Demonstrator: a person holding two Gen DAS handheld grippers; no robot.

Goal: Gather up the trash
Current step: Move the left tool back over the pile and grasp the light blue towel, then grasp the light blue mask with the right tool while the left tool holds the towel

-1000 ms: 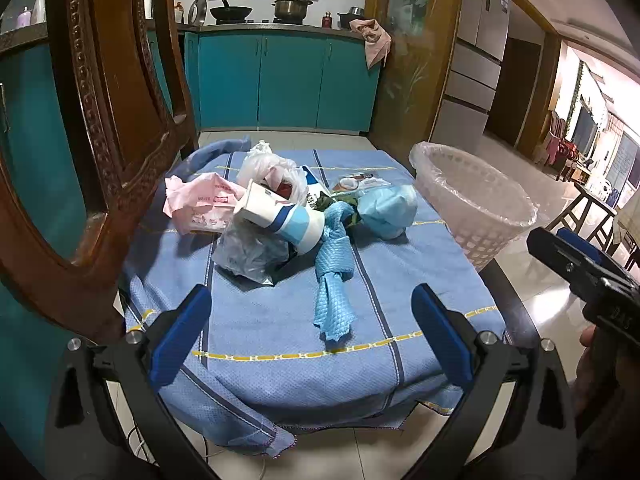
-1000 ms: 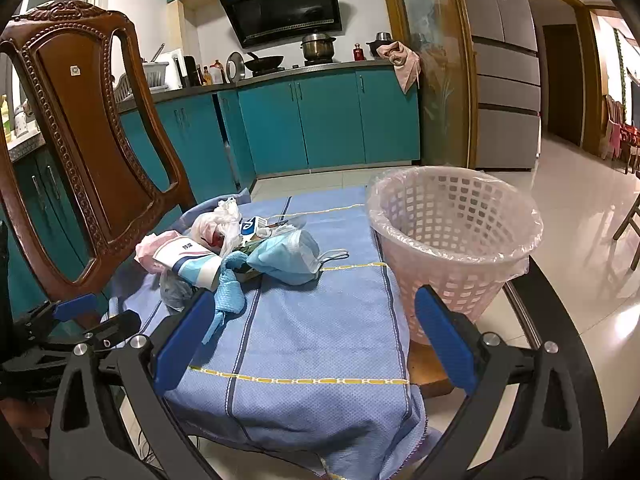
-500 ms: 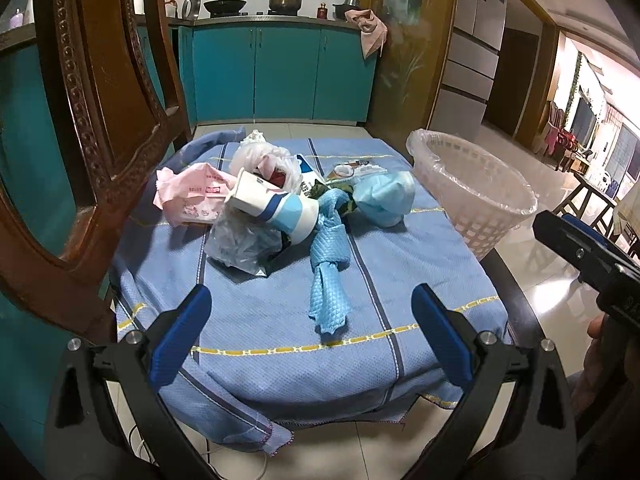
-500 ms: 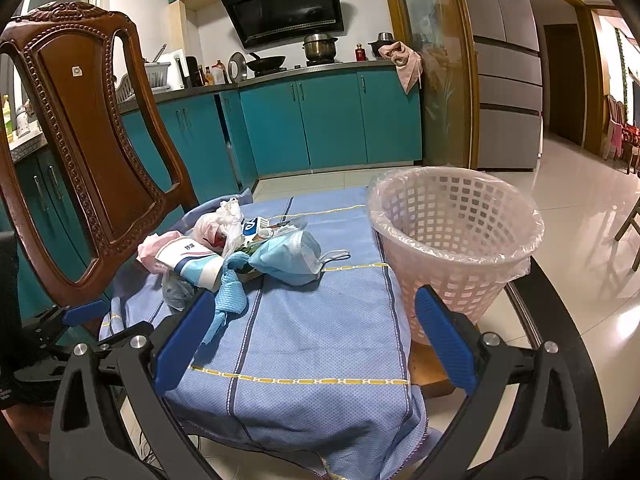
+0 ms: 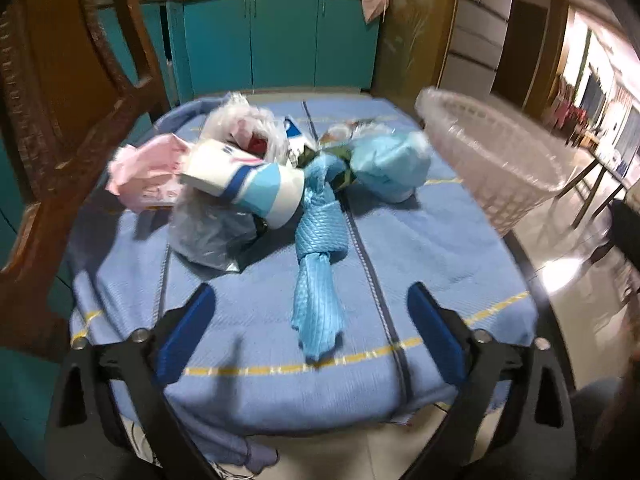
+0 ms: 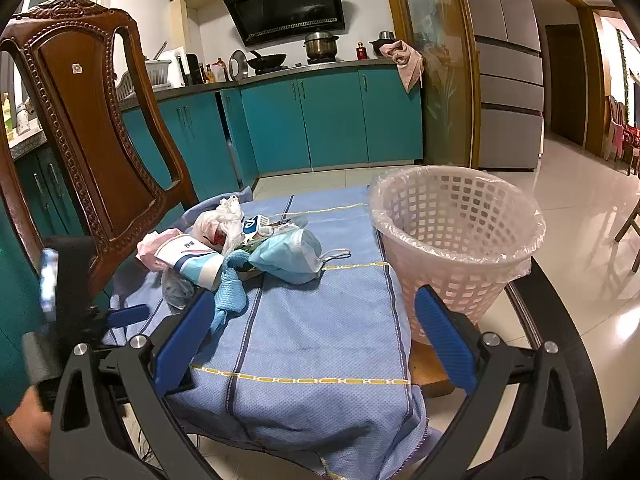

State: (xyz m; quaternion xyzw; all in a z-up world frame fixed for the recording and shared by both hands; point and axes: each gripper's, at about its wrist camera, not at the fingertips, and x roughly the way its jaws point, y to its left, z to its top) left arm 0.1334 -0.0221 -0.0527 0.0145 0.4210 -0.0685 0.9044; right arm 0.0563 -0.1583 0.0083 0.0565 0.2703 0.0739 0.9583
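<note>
Left tool (image 5: pixel 306 330), right tool (image 6: pixel 314 334): both agape

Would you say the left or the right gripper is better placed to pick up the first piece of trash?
Left. The left gripper is open, straddling the blue cloth; the right gripper faces bare tablecloth beside the basket.

Both wrist cameras are looking forward between their own spread blue-padded fingers, the left one sitting close and low over the blue woven tablecloth (image 5: pixel 432 248), the right one hanging back slightly, both sharing the heap of crumpled trash (image 6: pixel 240 248) and the pink lattice wastebasket (image 6: pixel 456 236).
</note>
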